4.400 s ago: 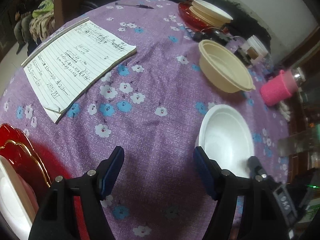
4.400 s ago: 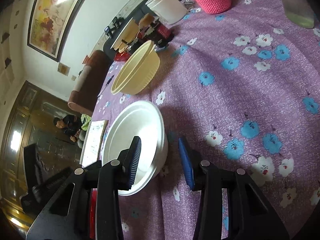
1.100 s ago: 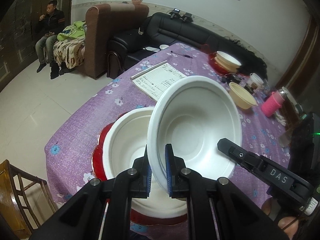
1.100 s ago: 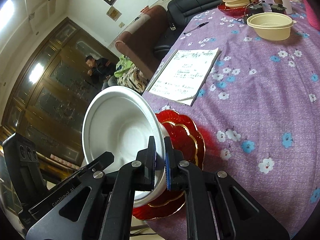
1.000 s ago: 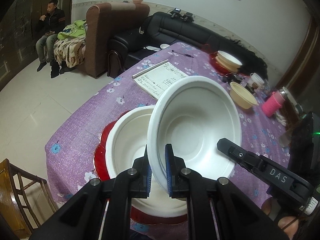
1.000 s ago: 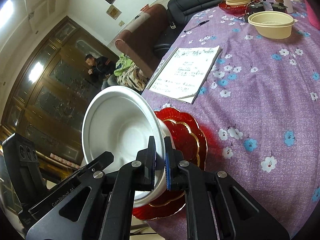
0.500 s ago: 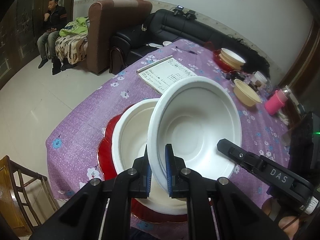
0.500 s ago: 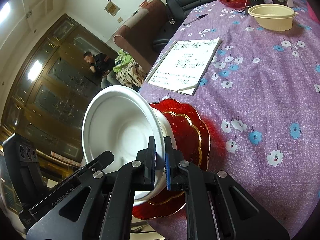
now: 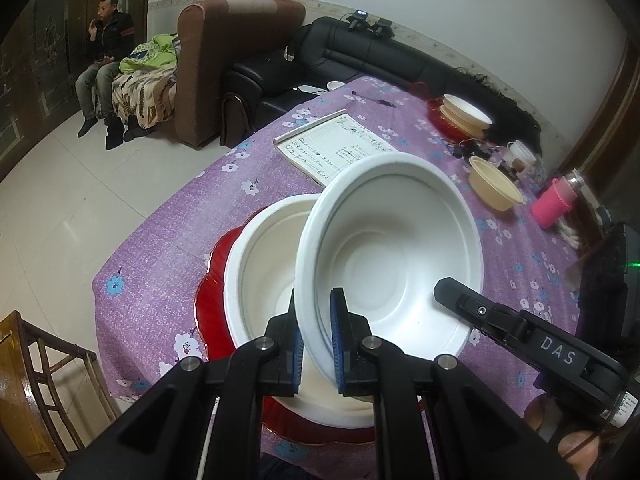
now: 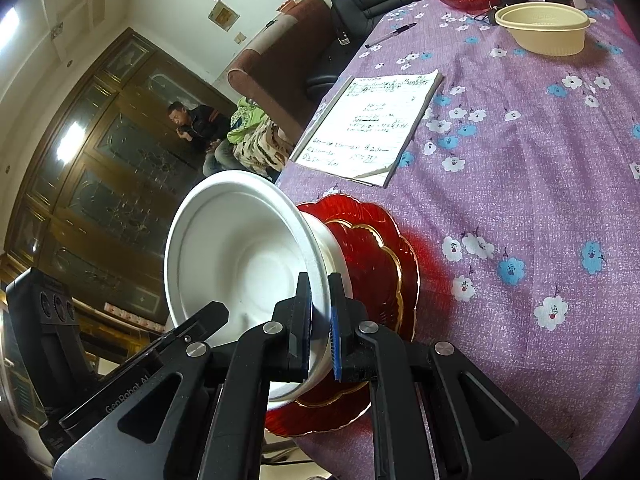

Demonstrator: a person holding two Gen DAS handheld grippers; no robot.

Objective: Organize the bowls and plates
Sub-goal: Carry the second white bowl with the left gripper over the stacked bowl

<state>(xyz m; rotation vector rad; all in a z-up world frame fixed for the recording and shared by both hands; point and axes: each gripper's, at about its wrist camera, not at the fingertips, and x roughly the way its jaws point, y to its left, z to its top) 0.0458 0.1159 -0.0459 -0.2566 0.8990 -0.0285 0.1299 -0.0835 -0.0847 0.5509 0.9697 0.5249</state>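
My left gripper [image 9: 317, 338] is shut on the rim of a white foam bowl [image 9: 396, 256] and holds it tilted above another white bowl [image 9: 264, 280] that sits on a red plate [image 9: 212, 300]. My right gripper [image 10: 320, 320] is shut on the opposite rim of the same held white bowl [image 10: 240, 264], over the red gold-edged plate [image 10: 372, 256]. The lower bowl is hidden in the right wrist view.
The purple flowered tablecloth [image 9: 180, 240] carries a lined notepad [image 9: 336, 148], a cream bowl [image 9: 496, 188], stacked bowls on a red plate [image 9: 464, 116], a pink bottle [image 9: 554, 202] and a pen [image 10: 390, 34]. A wooden chair [image 9: 36, 380] stands at the near left.
Both grippers have held the white bowl steady over the bowl on the red plate. The view has shifted slightly, with the table a little farther below.
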